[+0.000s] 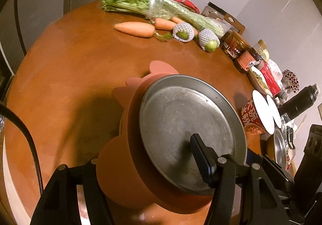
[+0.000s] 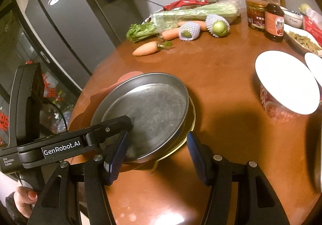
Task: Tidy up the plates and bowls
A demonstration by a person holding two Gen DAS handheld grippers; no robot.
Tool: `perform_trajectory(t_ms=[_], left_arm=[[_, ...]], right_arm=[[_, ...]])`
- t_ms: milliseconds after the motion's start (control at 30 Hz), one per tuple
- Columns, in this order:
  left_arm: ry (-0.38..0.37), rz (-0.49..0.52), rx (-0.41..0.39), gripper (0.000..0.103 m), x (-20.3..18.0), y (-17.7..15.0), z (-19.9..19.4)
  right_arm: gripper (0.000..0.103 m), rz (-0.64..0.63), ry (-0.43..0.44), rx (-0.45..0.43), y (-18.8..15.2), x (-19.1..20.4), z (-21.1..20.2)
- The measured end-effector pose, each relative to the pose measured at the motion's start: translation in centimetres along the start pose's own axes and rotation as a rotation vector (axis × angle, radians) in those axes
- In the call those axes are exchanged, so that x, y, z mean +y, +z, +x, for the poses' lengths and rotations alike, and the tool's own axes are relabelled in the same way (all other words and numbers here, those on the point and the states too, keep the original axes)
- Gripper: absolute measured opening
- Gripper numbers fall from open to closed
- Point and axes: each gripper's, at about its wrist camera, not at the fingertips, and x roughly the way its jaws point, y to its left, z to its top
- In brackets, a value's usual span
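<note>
A scratched steel plate (image 1: 181, 124) (image 2: 149, 108) lies tilted on top of a pink silicone bowl (image 1: 120, 174) with rounded lobes. A cream rim (image 2: 192, 122) shows under the plate. My left gripper (image 1: 159, 142) (image 2: 128, 124) is shut on this stack. One finger (image 1: 199, 150) presses inside the plate; the other is hidden beneath the pink bowl. The stack casts a wide shadow and looks raised off the round brown table (image 1: 70, 68) (image 2: 221, 76). My right gripper (image 2: 157, 156) is open, with its blue pads (image 2: 117, 156) on either side of the stack's near edge.
Carrots (image 1: 134, 28), celery (image 1: 161, 7) and two netted fruits (image 1: 182, 31) lie at the far side. Jars and bottles (image 1: 233, 45) line the right rim, beside a white-lidded noodle cup (image 2: 285, 82), another steel dish (image 1: 279, 148) and a black flask (image 1: 299, 102). A fridge (image 2: 66, 23) stands left.
</note>
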Motion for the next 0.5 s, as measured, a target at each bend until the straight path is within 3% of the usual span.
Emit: perform_trajectory(t_ms=[500], left_arm=[[0.006, 0.005, 0.000, 0.064, -0.7, 1.7, 1.4]], right_arm=[[0.062, -0.030, -0.035, -0.029, 2.0, -1.4, 0.9]])
